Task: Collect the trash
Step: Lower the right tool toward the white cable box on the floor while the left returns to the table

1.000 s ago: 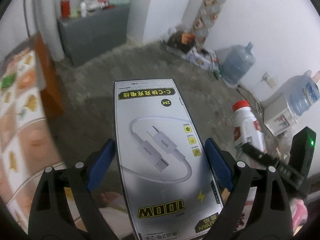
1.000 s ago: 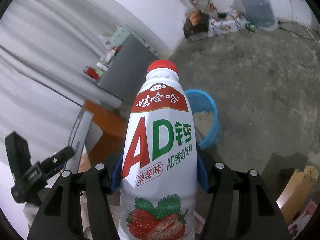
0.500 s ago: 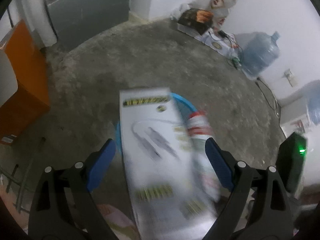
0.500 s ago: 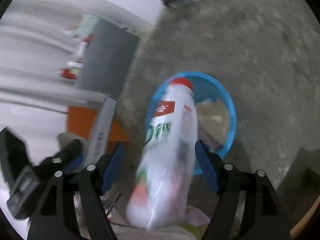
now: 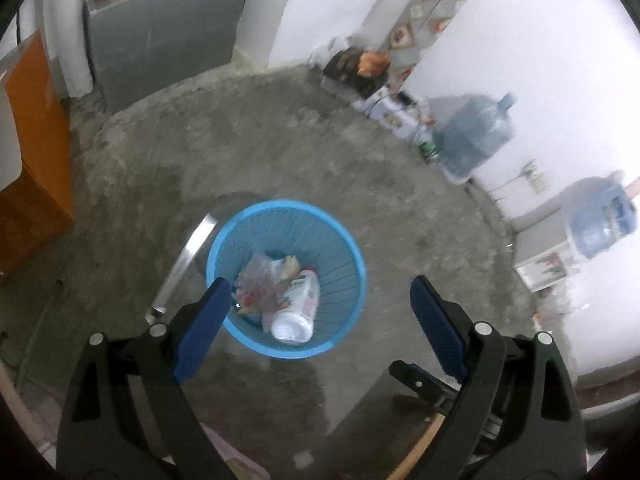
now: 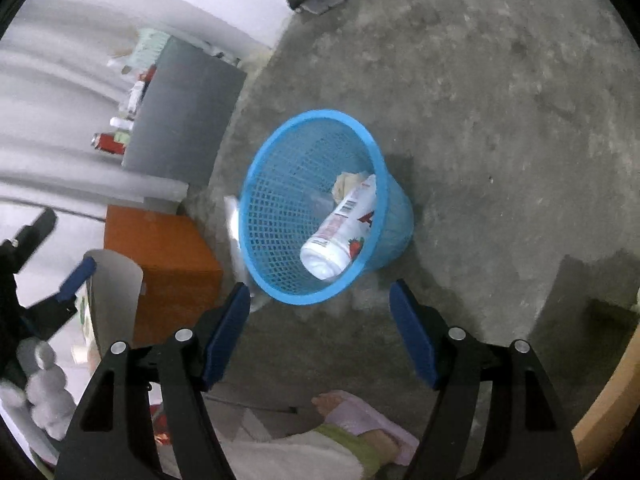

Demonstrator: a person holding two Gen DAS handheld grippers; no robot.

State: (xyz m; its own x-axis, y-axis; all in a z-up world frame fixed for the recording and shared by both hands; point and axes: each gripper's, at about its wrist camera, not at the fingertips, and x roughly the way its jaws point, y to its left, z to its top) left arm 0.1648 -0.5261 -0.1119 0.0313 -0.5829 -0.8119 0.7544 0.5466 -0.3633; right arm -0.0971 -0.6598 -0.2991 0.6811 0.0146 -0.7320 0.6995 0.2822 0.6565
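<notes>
Both our grippers, left (image 5: 320,312) & right (image 6: 320,316), gape empty. White strawberry-drink bottle (image 6: 340,232) inside blue mesh plastic bin (image 6: 280,208); flat box (image 5: 184,264) fell just beside it, needs re-collecting.

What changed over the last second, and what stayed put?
Both grippers let go. The right gripper has just opened, dropping the bottle into the blue basket. The left gripper released the cable box, now outside the basket's rim. The basket stayed put.
</notes>
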